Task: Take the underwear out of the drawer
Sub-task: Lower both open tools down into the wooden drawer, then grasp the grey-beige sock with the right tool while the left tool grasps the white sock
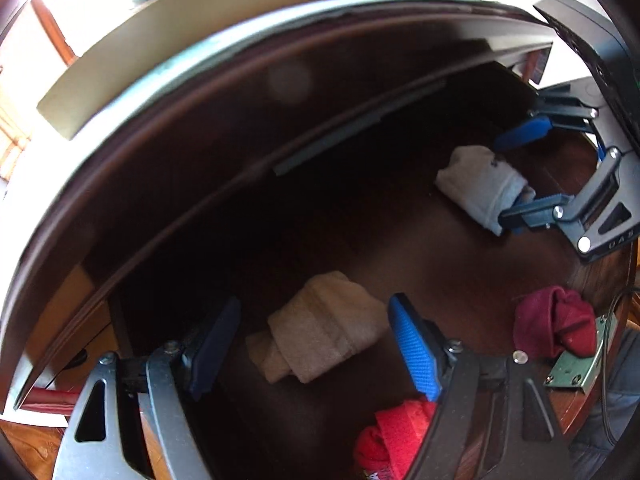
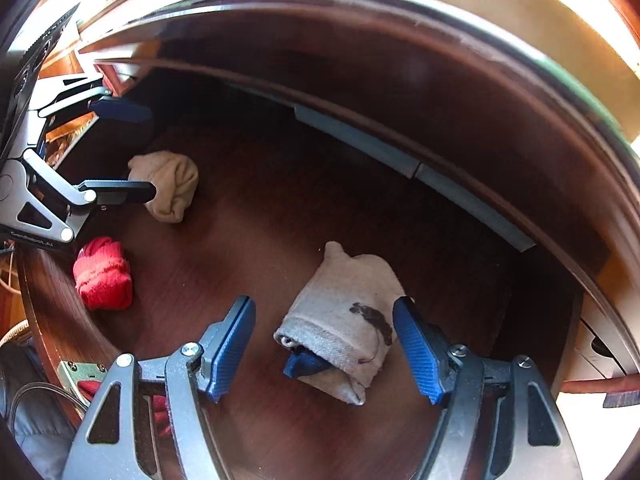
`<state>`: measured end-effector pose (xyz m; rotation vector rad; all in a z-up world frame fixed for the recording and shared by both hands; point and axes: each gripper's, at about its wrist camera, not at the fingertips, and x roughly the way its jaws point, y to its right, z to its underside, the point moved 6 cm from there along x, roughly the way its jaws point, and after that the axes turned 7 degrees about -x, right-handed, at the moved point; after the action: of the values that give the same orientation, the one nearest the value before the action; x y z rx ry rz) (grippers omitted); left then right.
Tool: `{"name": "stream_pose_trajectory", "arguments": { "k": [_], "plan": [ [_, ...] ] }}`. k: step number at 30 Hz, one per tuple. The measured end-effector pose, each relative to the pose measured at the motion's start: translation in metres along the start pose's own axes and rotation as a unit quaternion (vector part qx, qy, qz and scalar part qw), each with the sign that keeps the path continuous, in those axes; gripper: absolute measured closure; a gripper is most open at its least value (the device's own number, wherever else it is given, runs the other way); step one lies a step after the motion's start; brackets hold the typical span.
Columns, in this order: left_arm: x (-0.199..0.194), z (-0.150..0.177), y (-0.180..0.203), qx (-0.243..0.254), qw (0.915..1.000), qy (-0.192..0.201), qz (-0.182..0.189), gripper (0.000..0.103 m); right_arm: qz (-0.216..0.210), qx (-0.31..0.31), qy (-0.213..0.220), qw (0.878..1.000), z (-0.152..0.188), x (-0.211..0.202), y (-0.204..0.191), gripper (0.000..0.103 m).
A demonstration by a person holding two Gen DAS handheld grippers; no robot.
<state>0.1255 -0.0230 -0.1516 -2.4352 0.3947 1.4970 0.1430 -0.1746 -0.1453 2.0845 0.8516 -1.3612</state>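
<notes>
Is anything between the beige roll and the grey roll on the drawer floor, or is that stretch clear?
Nothing lies between the beige roll and the grey roll: only bare drawer floor, seen best in the right wrist view.

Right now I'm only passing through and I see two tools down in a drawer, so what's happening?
A person holds a pair of tongs in each hand over an open drawer of rolled garments. The left tongs stand open around a beige roll; the right tongs stand open around a grey roll. Neither roll is gripped yet. A red roll and a maroon roll lie untouched nearer the drawer's front.
</notes>
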Motion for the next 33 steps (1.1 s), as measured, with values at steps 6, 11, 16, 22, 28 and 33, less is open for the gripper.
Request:
{"name": "stream_pose_trajectory", "arguments": {
  "k": [6,11,16,22,28,33],
  "plan": [
    [0.018,0.003,0.010,0.023,0.9986,-0.045,0.015,0.026,-0.007,-0.010,-0.017,1.000,-0.005,0.012,-0.003,0.030],
    [0.029,0.001,0.019,0.049,0.9964,-0.068,0.012,0.026,-0.007,-0.013,-0.026,1.000,-0.013,0.023,-0.007,0.030],
    [0.039,-0.006,0.026,0.050,0.9955,-0.080,0.010,0.026,-0.006,-0.011,-0.040,0.999,-0.014,0.037,-0.009,0.030],
    [0.044,-0.004,0.030,0.056,0.9946,-0.086,0.016,0.037,-0.021,-0.012,-0.055,0.998,-0.015,0.048,-0.005,0.040],
    [0.046,-0.006,0.032,0.063,0.9942,-0.082,0.030,0.058,-0.035,-0.017,-0.061,0.997,-0.018,0.056,-0.009,0.058],
    [0.035,-0.009,0.037,0.071,0.9954,-0.061,0.017,0.065,-0.045,-0.016,-0.051,0.998,-0.021,0.057,-0.010,0.072]
  ]
}}
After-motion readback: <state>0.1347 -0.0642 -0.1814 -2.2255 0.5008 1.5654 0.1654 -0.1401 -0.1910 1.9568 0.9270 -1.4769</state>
